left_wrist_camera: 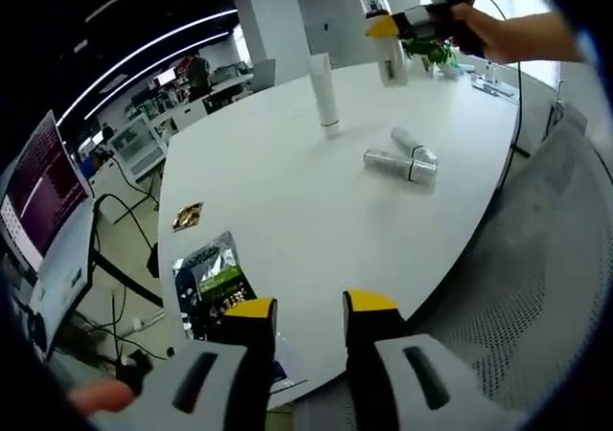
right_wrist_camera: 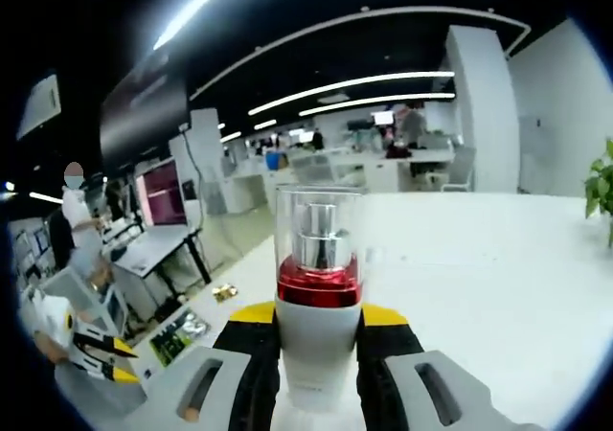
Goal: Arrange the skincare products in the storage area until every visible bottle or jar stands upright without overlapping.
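I had the right gripper [right_wrist_camera: 316, 340] clamped on a clear-capped pump bottle [right_wrist_camera: 318, 297], upright at the far side of the white table [left_wrist_camera: 287, 211]. One white tube [left_wrist_camera: 325, 91] stood upright. Two silver-banded bottles [left_wrist_camera: 402, 159] lay on their sides, touching (both left to stand). My left gripper [left_wrist_camera: 311, 318] hung spread, empty, over the near edge.

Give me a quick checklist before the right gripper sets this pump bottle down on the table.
1. Pump bottle clamped in right gripper: ok.
2. Bottle held upright: ok.
3. White tube standing upright: ok.
4. Two silver bottles upright: not ok, both lie on the table, touching.
5. Bare table beside the tube for placing: ok.
6. Left gripper open, free for the fallen bottles: ok.
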